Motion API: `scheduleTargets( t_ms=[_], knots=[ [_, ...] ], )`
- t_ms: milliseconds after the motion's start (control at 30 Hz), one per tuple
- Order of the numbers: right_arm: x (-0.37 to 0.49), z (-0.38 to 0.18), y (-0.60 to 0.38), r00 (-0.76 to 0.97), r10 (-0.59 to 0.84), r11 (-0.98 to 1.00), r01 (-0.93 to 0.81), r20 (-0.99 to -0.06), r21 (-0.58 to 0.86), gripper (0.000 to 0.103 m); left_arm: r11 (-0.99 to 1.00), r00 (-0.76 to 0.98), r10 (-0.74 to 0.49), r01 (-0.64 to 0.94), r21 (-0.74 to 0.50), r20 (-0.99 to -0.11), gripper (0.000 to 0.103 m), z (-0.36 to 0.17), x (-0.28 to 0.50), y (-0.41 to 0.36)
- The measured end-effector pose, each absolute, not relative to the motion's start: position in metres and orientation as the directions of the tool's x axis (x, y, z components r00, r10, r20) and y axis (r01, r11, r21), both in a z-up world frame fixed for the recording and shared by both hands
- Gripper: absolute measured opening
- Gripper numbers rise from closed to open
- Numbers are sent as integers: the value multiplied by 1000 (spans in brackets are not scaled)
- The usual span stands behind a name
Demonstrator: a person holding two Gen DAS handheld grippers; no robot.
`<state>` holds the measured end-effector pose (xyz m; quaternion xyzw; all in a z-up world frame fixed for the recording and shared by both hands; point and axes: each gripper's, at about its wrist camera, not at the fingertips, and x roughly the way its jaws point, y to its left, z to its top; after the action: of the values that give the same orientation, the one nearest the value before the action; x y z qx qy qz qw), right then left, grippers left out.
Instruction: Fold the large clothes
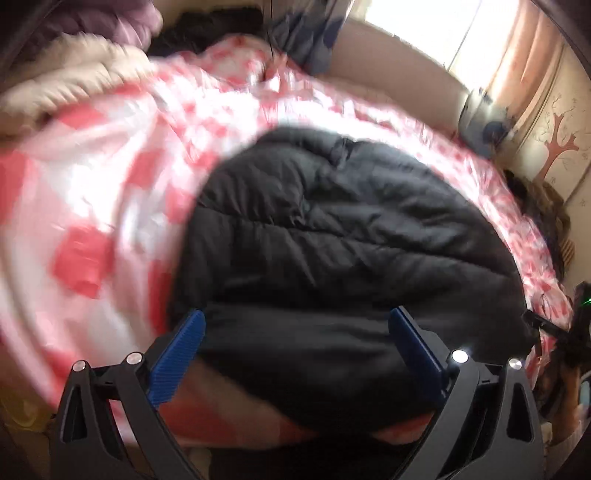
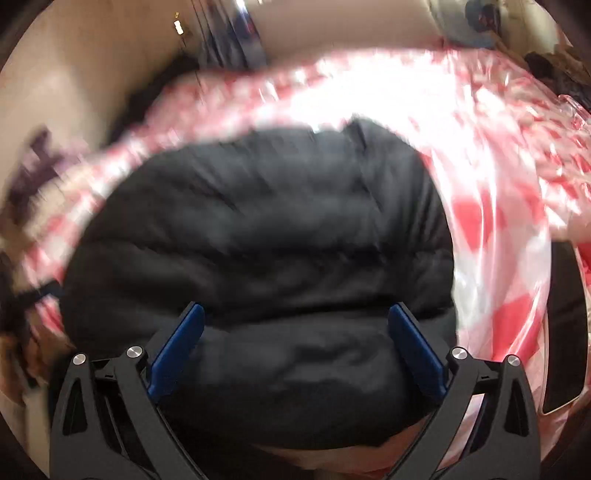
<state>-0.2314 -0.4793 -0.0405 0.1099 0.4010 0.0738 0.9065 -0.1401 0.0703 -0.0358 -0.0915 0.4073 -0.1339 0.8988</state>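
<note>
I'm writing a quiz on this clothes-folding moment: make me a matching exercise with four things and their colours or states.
Things:
1. puffer jacket
2. bed cover
3. left gripper
4. curtain

Colours or states:
A. red and white check
B. open, above the dark fabric
C. black, quilted, bunched
D. peach, beside the bright window

Pairs: 1-C, 2-A, 3-B, 4-D

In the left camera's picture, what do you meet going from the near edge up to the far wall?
Tool → black puffy jacket → red and white checked sheet → window.
</note>
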Motion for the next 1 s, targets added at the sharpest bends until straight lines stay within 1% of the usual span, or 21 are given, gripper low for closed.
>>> scheduleTargets(
  t_ms=[67,100,167,267,333,367,400,433,467,500,567,600,667,733,767,833,900,967,1000],
  knots=[
    [-231,-22,-462,679,226,970,-92,-698,224,97,972,682,-235,184,-149,-693,96,-26,-155,66],
    [-226,-13,-449,684,237,970,-126,-689,209,97,980,702,-182,189,-67,-688,96,-24,-162,63],
    [-212,1,-432,692,263,964,-163,-673,209,97,981,707,-133,192,7,-694,96,-24,-168,59],
    [-179,13,-395,701,270,963,-199,-660,183,97,984,708,-104,175,31,-698,96,-30,-173,62],
    [-151,7,-374,683,265,964,-210,-681,164,97,986,710,-72,159,59,-701,96,-33,-178,62],
    [-133,-6,-362,657,234,971,-199,-717,135,97,985,711,-59,156,76,-700,96,-34,-178,61],
    [-111,-30,-348,601,182,979,-188,-778,84,97,984,711,-56,157,81,-701,96,-35,-186,62],
    [-96,-51,-337,562,167,978,-199,-810,63,97,984,706,-53,157,84,-707,96,-37,-186,62],
    [-90,-56,-332,563,156,978,-205,-812,46,97,984,700,-55,160,81,-712,96,-39,-187,63],
    [-83,-58,-329,534,144,978,-207,-833,36,97,984,695,-62,163,74,-716,96,-39,-190,65],
    [-84,-49,-334,478,174,977,-195,-861,89,97,984,688,-78,168,54,-721,96,-39,-192,69],
    [-92,-43,-338,478,213,971,-202,-852,129,97,985,683,-88,169,39,-725,96,-40,-192,70],
    [-123,-27,-356,488,336,940,-220,-806,259,97,986,669,-114,165,-3,-734,96,-42,-193,74],
    [-153,-20,-381,490,401,916,-199,-773,349,97,979,633,-191,177,-100,-750,96,-46,-192,79],
    [-175,-22,-402,488,460,883,-167,-741,439,97,959,598,-283,196,-206,-750,96,-48,-191,83],
    [-211,-35,-442,495,559,791,-77,-666,607,97,889,533,-449,191,-415,-717,96,-54,-188,94],
    [-244,-49,-474,525,588,714,21,-616,700,97,787,481,-580,121,-605,-658,96,-66,-184,108],
    [-269,-65,-499,543,583,673,95,-605,734,97,689,454,-663,58,-723,-595,96,-77,-178,119],
    [-276,-72,-508,548,576,663,121,-607,739,97,672,453,-672,42,-739,-586,96,-80,-178,119]
  ],
)
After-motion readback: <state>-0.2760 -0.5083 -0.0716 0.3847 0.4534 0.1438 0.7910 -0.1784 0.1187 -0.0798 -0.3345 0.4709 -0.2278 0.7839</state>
